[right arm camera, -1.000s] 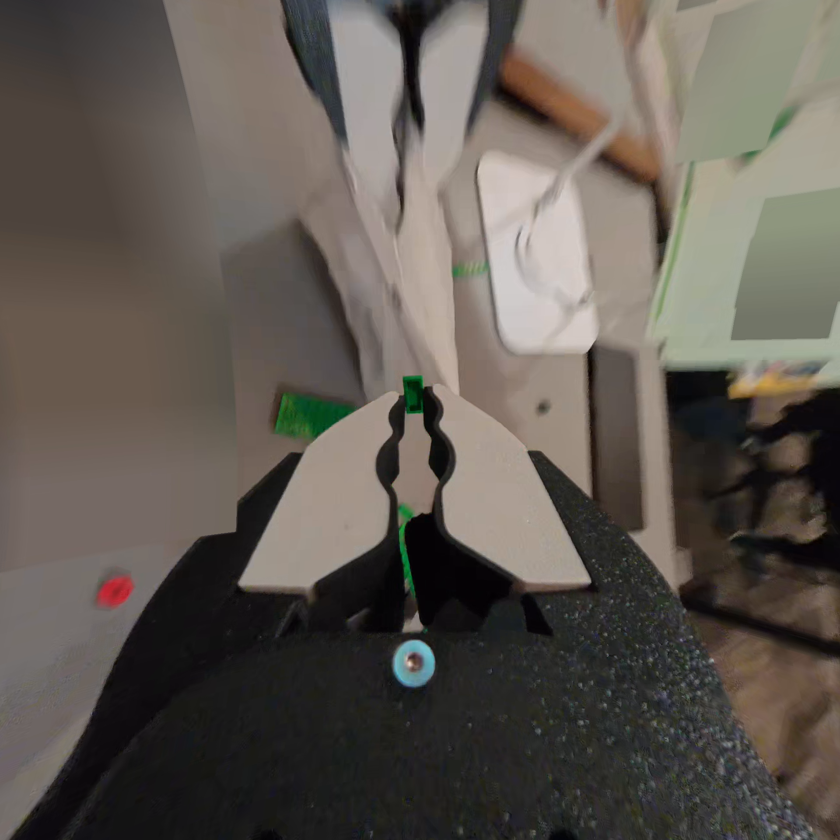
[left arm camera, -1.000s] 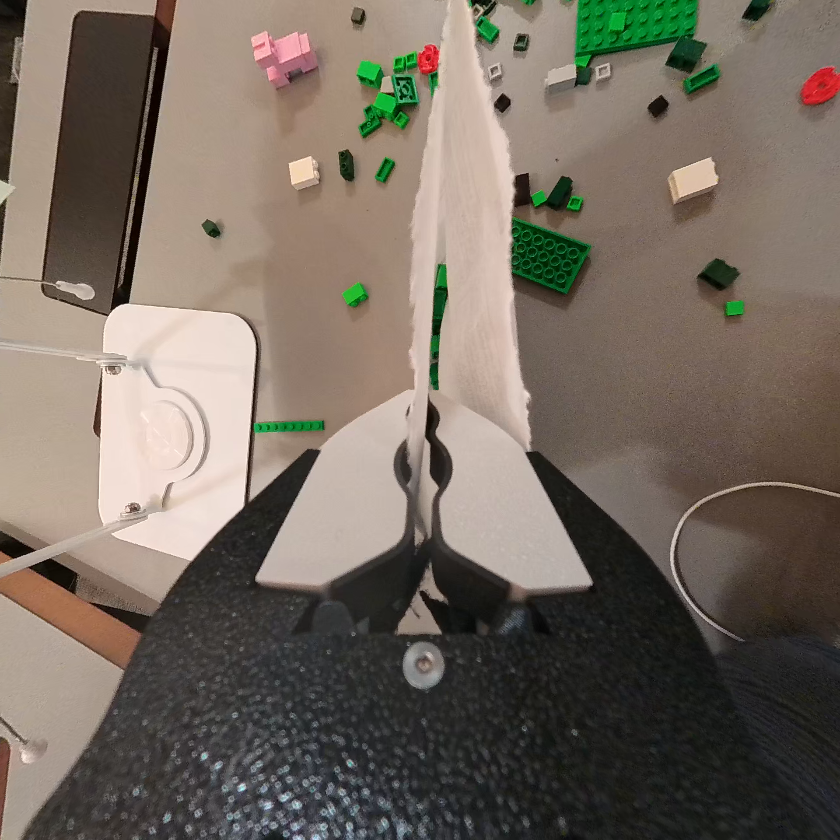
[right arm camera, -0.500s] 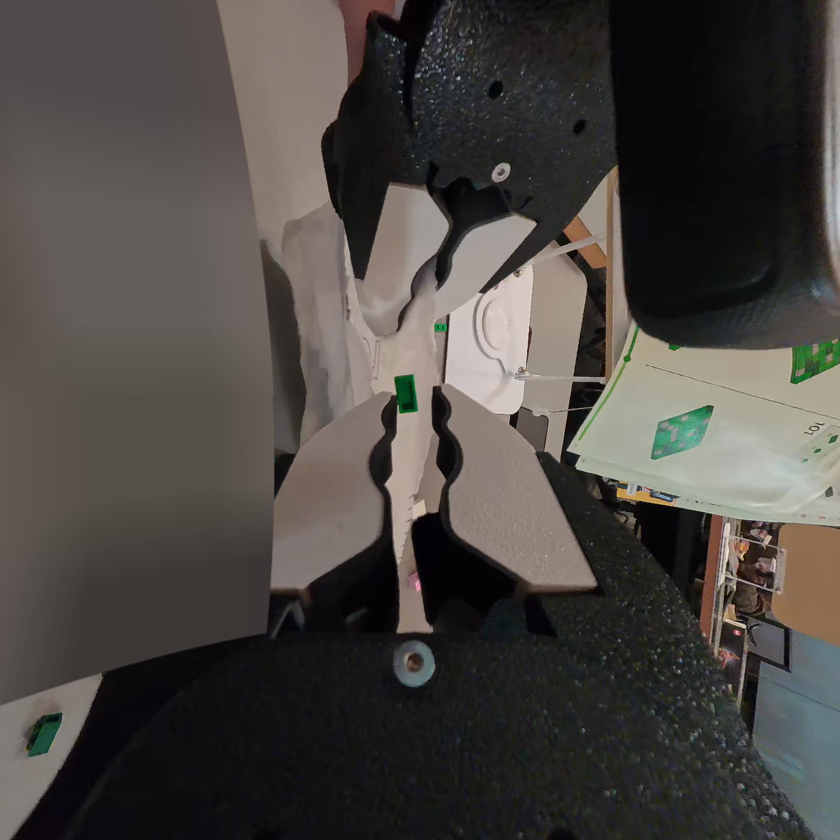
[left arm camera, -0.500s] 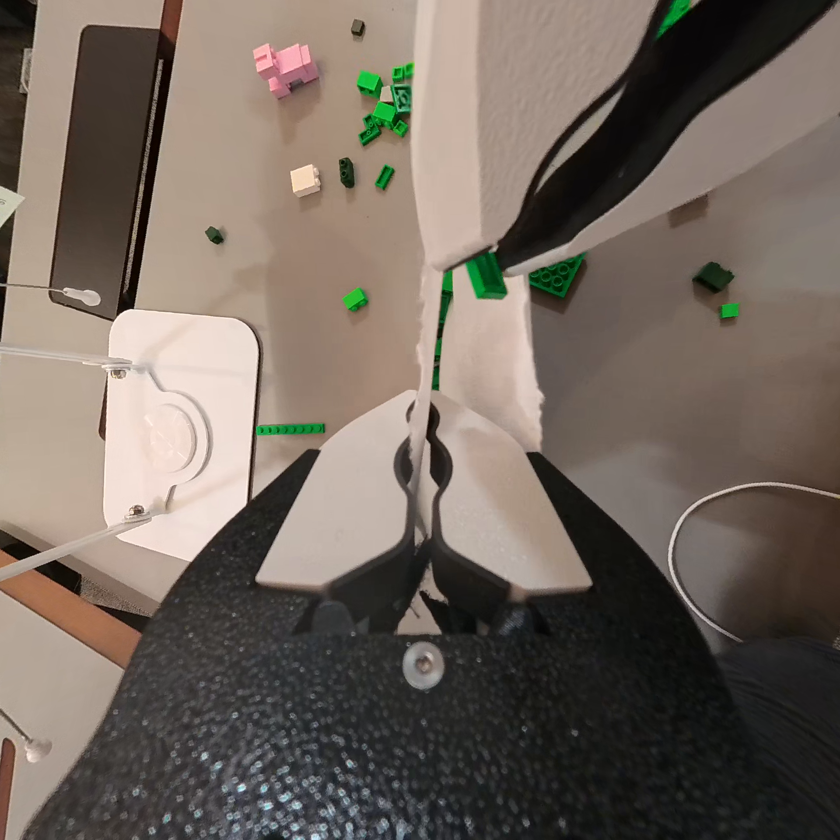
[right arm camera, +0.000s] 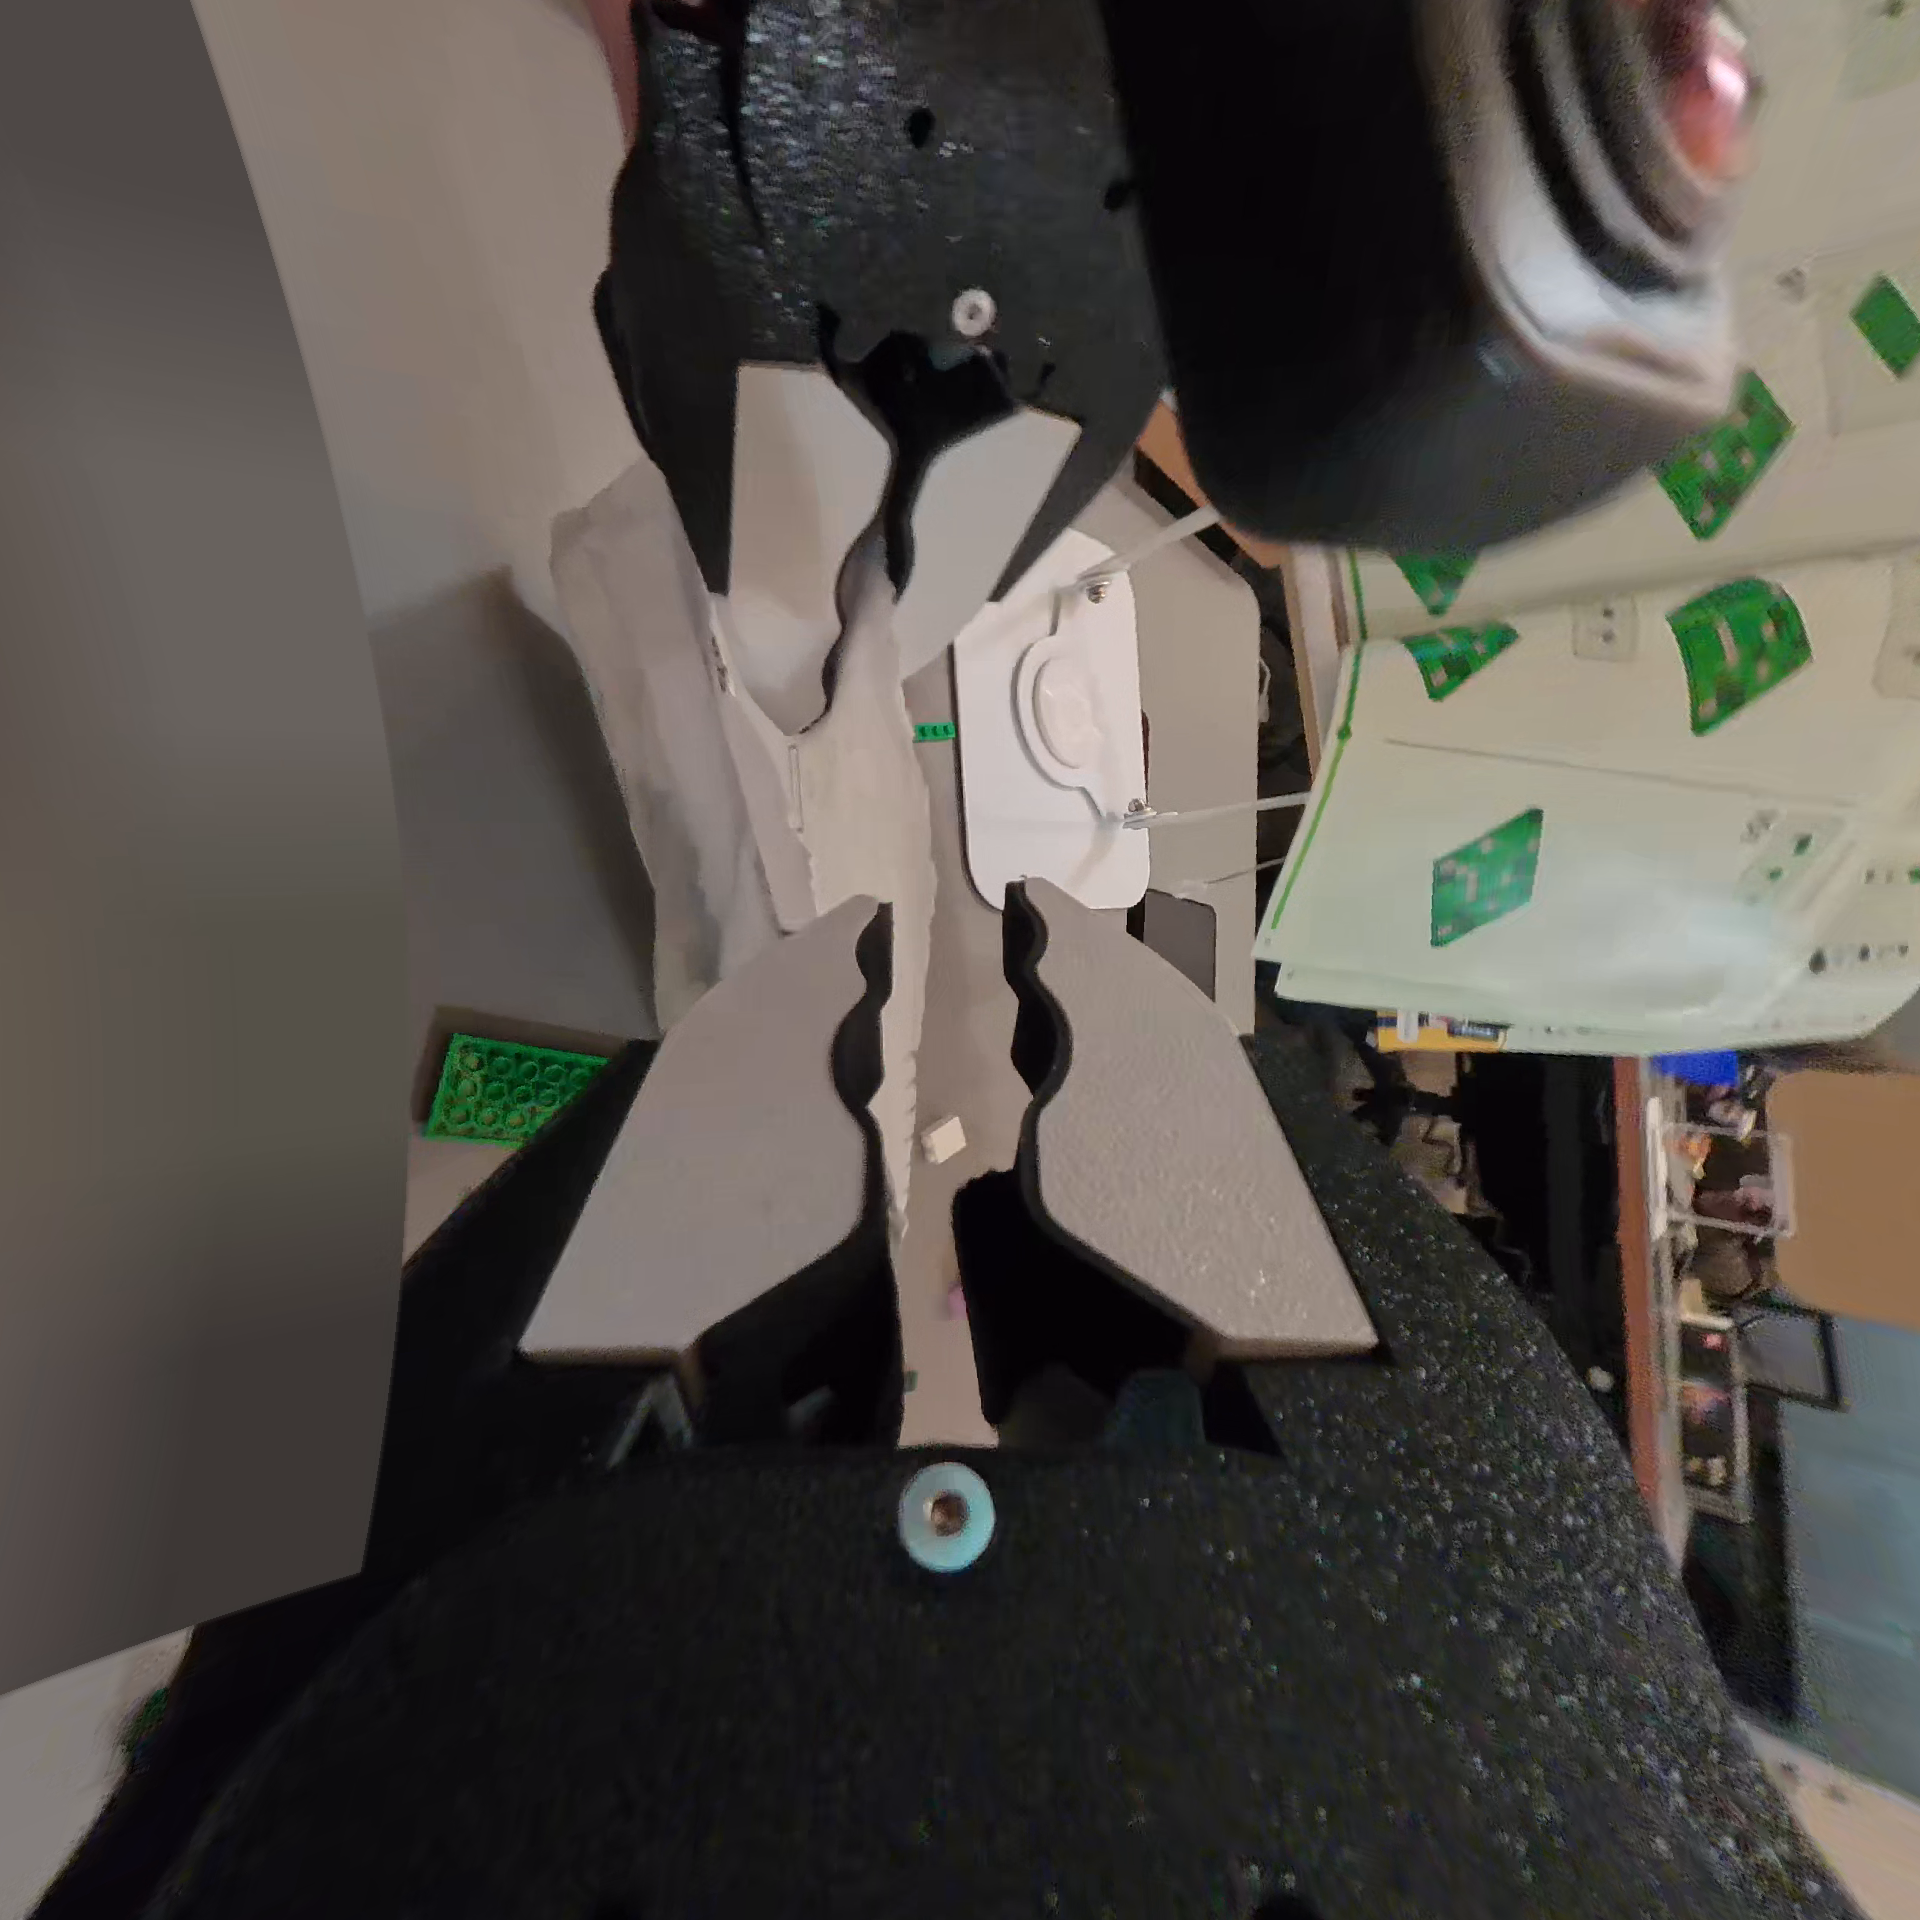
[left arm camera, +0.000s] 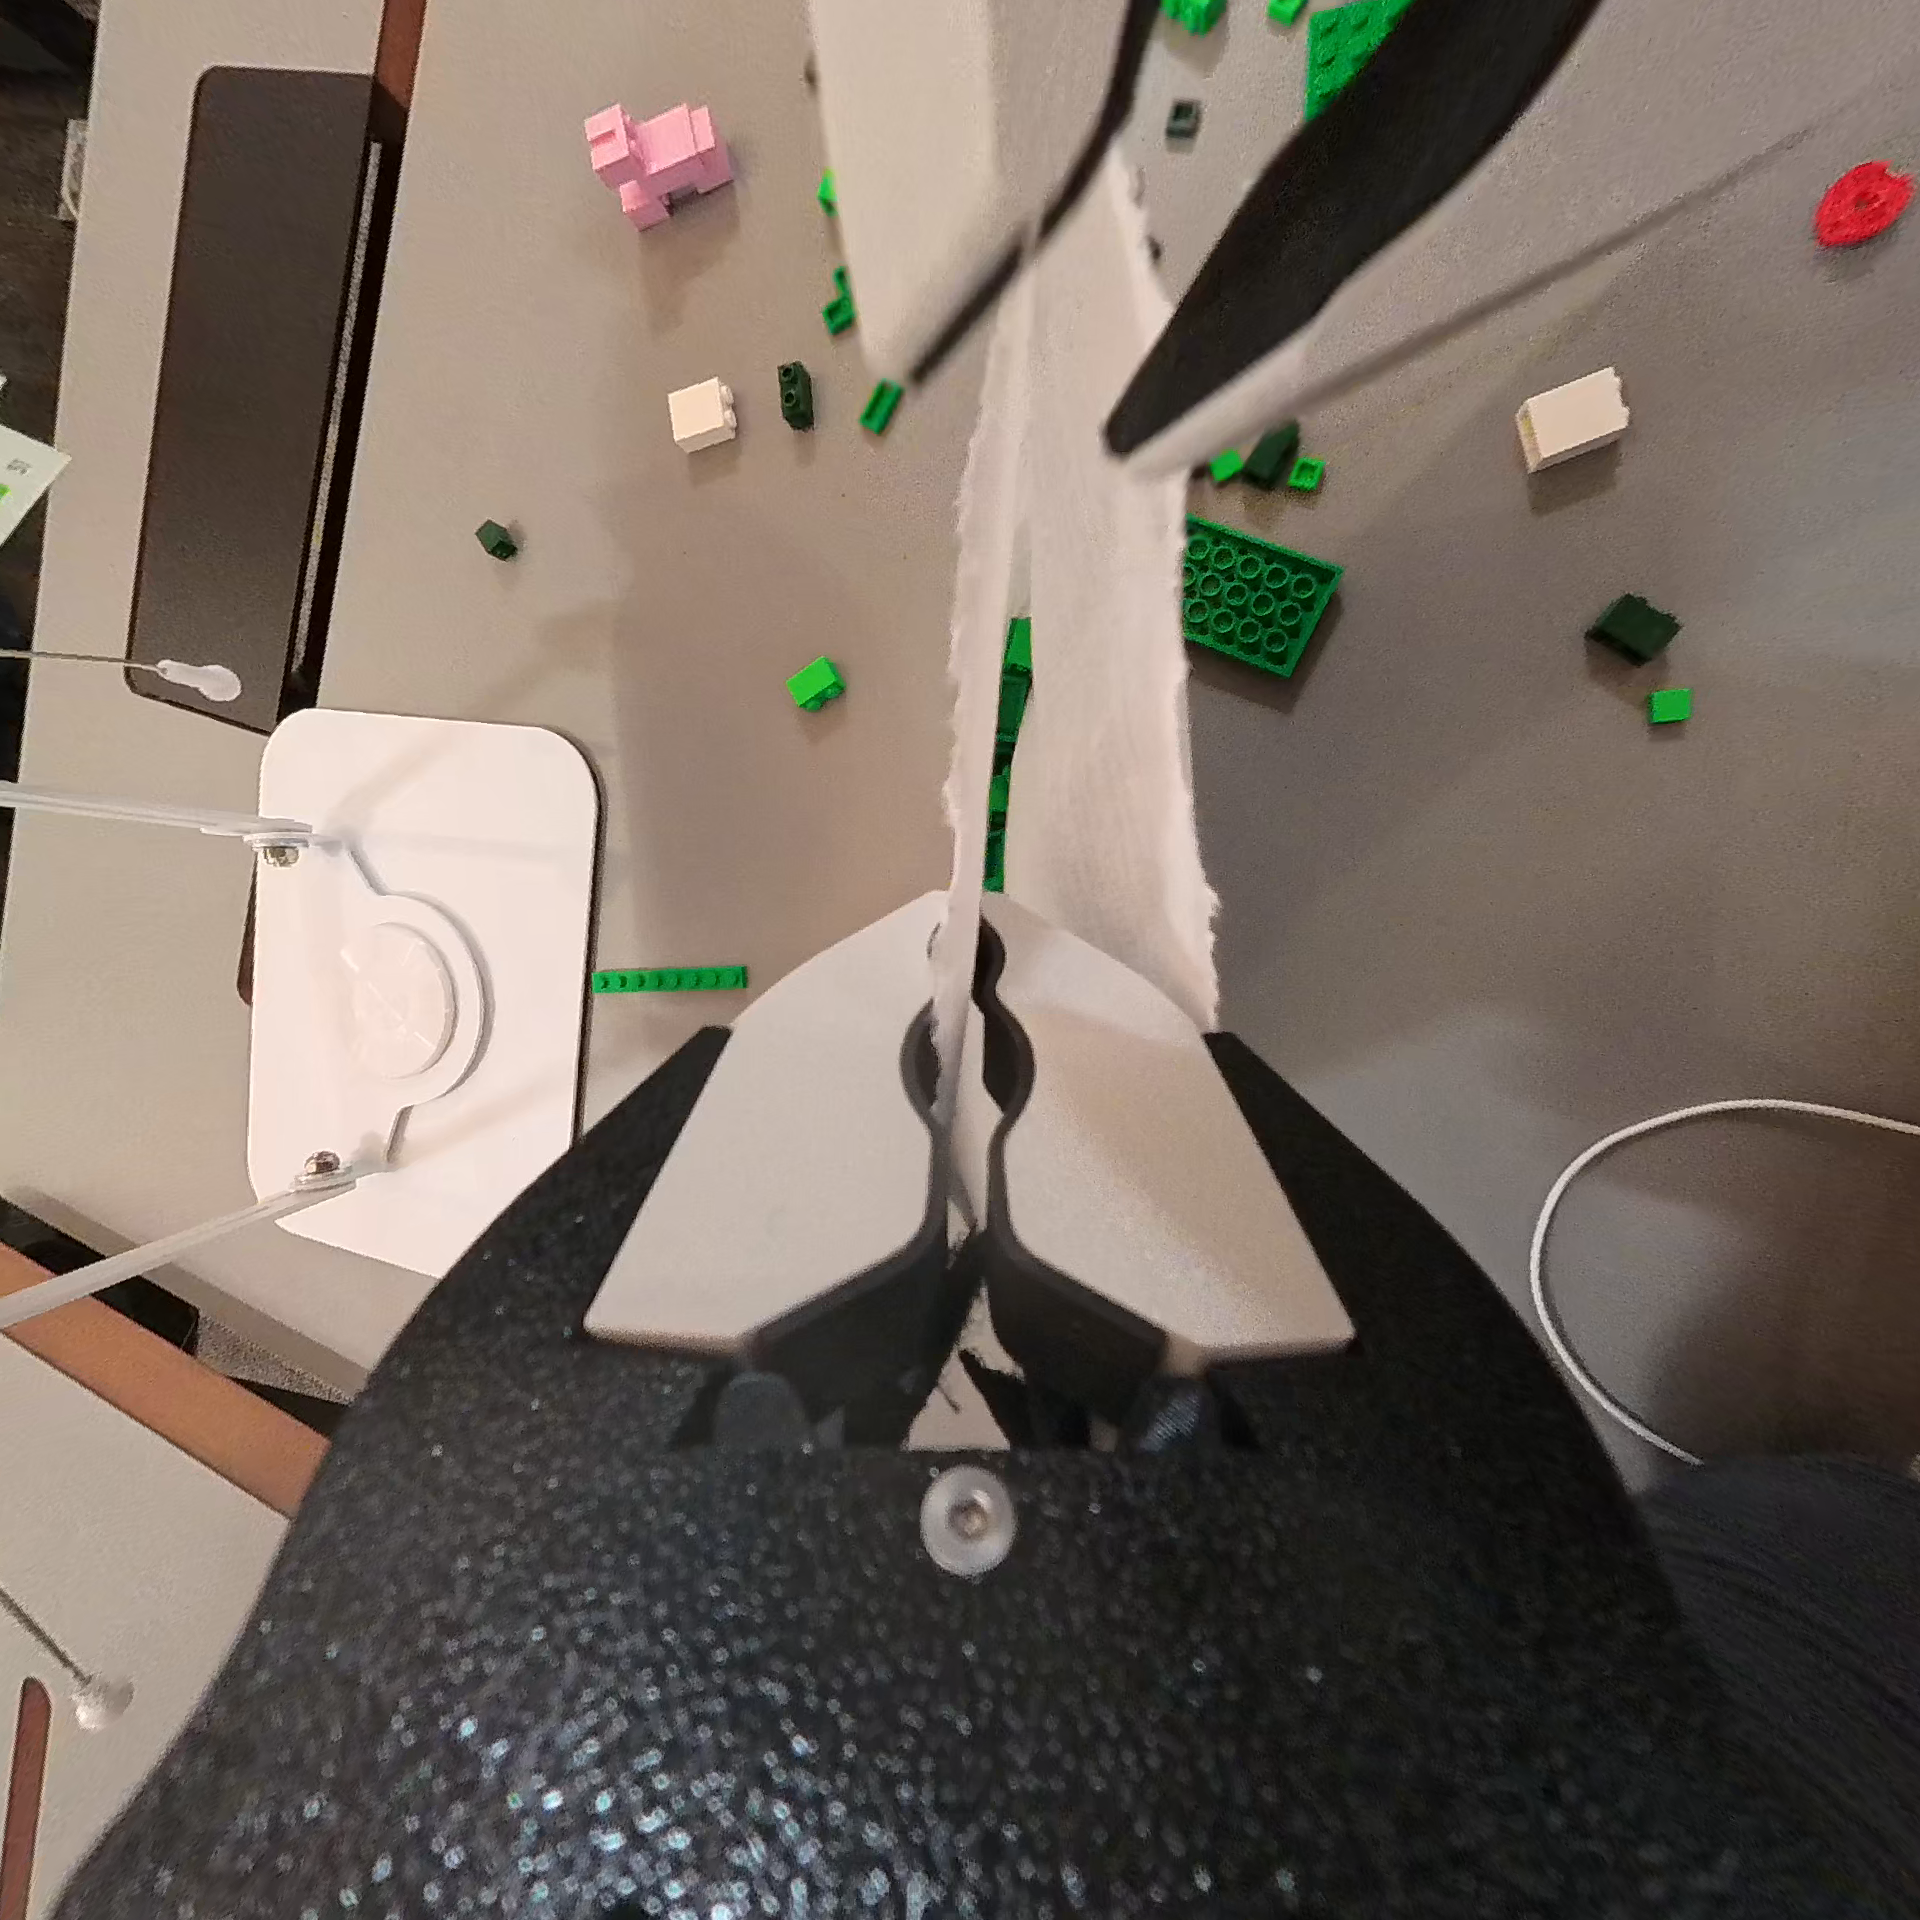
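Note:
My left gripper (left arm camera: 961, 914) is shut on a white paper towel (left arm camera: 1101, 727), which runs up and away from its tips as a folded strip above the grey table (left arm camera: 1507, 935). My right gripper (right arm camera: 940, 904) is open, with nothing pressed between its pads. The towel's torn edge (right arm camera: 852, 810) hangs between its fingers, close to the left finger (right arm camera: 769, 1039). In the left wrist view the right gripper (left arm camera: 1013, 405) reaches in from the top with its fingers on either side of the towel. In the right wrist view the left gripper (right arm camera: 868, 665) faces me, clamped on the towel.
Loose bricks lie on the table: a green studded plate (left arm camera: 1257, 608), a long thin green strip (left arm camera: 670, 980), white bricks (left arm camera: 701, 416) (left arm camera: 1571, 419), a pink brick animal (left arm camera: 660, 156) and a red round piece (left arm camera: 1865, 203). A white stand base (left arm camera: 416, 987), a white cable (left arm camera: 1590, 1195) and a booklet (right arm camera: 1558, 831) are nearby. The tips of one gripper are about 9 cm away from the tips of the other.
My right gripper came up to the towel with a small green brick between its tips, then its jaws opened. The brick has left the grasp and is out of sight. The left gripper kept its hold.

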Demonstrator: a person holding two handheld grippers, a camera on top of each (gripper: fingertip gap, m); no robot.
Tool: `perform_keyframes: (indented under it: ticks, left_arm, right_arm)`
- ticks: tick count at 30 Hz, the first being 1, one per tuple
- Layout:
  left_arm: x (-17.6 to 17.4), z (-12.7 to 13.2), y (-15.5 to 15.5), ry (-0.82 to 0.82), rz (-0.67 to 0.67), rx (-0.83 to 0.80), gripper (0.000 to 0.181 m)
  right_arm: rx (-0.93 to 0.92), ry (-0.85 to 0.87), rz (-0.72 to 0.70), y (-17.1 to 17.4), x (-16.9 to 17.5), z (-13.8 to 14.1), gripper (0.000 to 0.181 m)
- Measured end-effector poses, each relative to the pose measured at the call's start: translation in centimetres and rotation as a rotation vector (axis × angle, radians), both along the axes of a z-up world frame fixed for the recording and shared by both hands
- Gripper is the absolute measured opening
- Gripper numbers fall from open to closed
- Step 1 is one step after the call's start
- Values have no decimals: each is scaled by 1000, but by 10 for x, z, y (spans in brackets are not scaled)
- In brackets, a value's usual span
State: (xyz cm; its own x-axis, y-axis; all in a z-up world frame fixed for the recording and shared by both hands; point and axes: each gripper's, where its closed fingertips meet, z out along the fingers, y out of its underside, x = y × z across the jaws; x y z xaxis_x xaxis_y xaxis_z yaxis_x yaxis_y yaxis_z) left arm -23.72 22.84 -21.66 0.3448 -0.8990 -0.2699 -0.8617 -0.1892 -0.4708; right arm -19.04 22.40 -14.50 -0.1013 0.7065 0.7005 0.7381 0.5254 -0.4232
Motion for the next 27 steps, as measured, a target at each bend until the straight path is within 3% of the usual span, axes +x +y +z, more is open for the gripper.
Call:
perform_keyframes:
  ticks: [4,8,17,22,27]
  left_arm:
    - [-4,2,1,-5,14,11,0]
    - [-10,3,4,-5,40,16,0]
    - [-20,7,15,-2,89,72,0]
    - [-20,0,18,28,92,60,0]
    - [-18,-5,16,39,87,28,0]
  right_arm:
    - [-70,157,-74,-3,25,0,21]
    - [-149,313,-170,0,57,-19,22]
    - [-154,657,-379,42,122,-53,18]
    - [-180,642,-478,59,144,-76,18]
    - [-217,681,-536,67,168,-75,19]
